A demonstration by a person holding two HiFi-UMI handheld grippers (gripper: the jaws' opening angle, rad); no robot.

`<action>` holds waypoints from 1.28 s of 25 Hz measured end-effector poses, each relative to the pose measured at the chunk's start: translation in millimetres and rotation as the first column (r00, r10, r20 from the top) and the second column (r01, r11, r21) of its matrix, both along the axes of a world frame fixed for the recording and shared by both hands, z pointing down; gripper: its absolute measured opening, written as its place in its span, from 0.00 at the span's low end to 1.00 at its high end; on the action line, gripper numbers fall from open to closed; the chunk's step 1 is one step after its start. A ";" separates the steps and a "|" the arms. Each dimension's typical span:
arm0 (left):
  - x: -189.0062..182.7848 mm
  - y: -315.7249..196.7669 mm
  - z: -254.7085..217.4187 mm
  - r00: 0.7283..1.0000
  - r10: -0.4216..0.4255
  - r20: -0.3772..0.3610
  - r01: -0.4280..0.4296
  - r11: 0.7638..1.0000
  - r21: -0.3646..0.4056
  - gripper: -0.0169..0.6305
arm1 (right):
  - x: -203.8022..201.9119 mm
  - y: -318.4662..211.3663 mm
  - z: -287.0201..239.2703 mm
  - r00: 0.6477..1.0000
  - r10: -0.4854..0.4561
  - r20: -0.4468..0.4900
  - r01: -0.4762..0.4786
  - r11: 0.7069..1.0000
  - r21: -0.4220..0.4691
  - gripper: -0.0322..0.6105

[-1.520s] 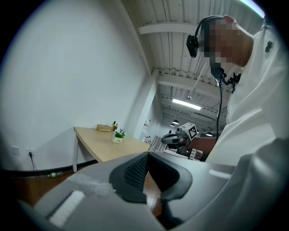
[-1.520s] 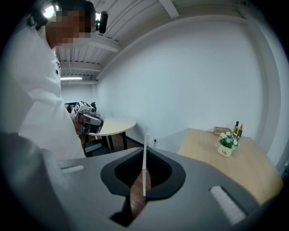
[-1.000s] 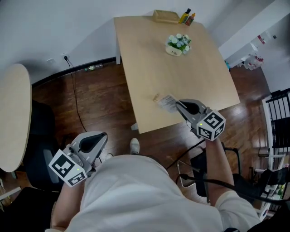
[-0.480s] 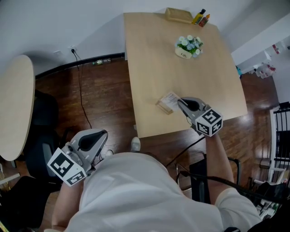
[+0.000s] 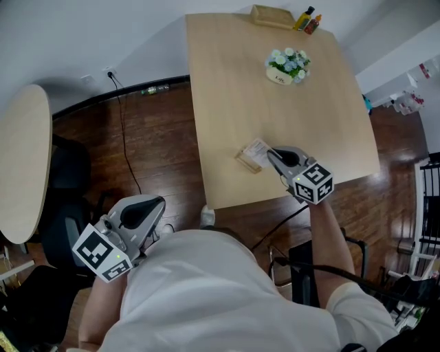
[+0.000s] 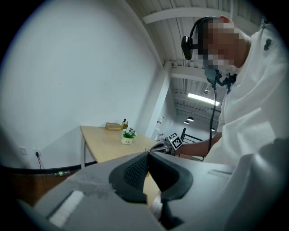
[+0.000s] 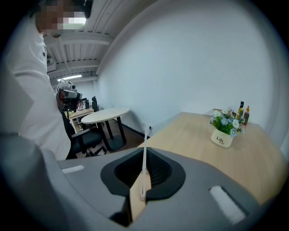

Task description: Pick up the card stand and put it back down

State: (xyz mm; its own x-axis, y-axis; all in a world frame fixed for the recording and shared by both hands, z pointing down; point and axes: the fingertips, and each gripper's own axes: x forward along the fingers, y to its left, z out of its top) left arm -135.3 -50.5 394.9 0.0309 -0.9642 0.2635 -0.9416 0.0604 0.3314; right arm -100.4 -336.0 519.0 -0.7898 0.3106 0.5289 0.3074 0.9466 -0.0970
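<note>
The card stand [image 5: 253, 155], a clear upright sheet in a small wooden base, is near the front edge of the light wooden table [image 5: 227, 82]. My right gripper [image 5: 270, 152] is shut on it from the right. In the right gripper view the thin sheet [image 7: 144, 155] stands edge-on between the black pads, with the wooden base [image 7: 137, 203] below. I cannot tell whether the base touches the tabletop. My left gripper [image 5: 158, 204] hangs low at the left, off the table, beside my body. Its pads [image 6: 135, 170] are together with nothing between them.
A white pot of flowers [image 5: 287, 66] stands at the table's far side. Behind it are a wooden tray [image 5: 273, 15] and small bottles [image 5: 308, 18]. A round table [image 5: 24, 165] and a black chair [image 5: 65, 199] stand at the left. A cable [image 5: 127, 148] runs over the wooden floor.
My right gripper has come down towards the tabletop with the card stand still in it. The left gripper has stayed low beside my body.
</note>
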 end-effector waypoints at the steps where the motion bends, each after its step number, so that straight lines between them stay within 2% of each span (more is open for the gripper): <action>1: -0.5 -1.8 0.3 1.000 0.000 -0.001 0.000 1.000 -0.002 0.03 | -1.2 -0.9 0.0 1.000 0.000 0.002 0.000 1.000 -0.004 0.08; 14: -2.7 -11.3 3.7 1.000 -0.014 -0.003 0.014 1.000 -0.020 0.03 | -4.6 3.3 23.2 0.999 -0.028 -0.020 0.028 1.000 -0.006 0.08; 25: -7.0 -18.8 7.6 1.000 -0.015 -0.017 0.014 0.999 -0.048 0.03 | -3.5 1.5 54.0 0.999 -0.028 -0.021 0.027 0.998 -0.050 0.08; 32: -7.8 -23.0 9.3 1.000 -0.012 -0.018 0.011 0.998 -0.055 0.03 | -2.8 -0.3 56.2 1.000 -0.028 0.006 0.029 0.997 -0.078 0.08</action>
